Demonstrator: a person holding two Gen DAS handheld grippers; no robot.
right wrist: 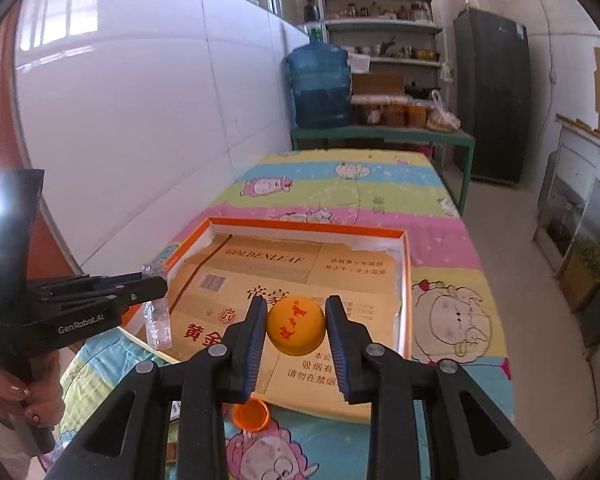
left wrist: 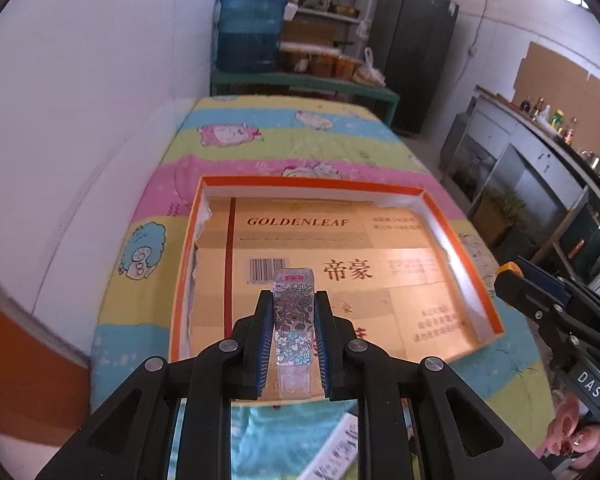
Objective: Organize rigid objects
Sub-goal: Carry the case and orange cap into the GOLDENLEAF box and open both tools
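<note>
Currently my left tool (left wrist: 293, 312) grips a clear floral-patterned box (left wrist: 293, 320) upright above the orange-rimmed tray's (left wrist: 460, 248) near edge, while my right tool (right wrist: 296, 326) clamps an orange ball (right wrist: 296, 325) over the tray's cardboard floor.

Blue water jug (right wrist: 319, 84), dark cabinet (right wrist: 492, 96).

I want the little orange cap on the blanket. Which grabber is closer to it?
Right. The right gripper, shut on the orange ball, hovers just above the orange cap. The left gripper, shut on the clear floral box, is off to the side by the tray's left edge.
</note>
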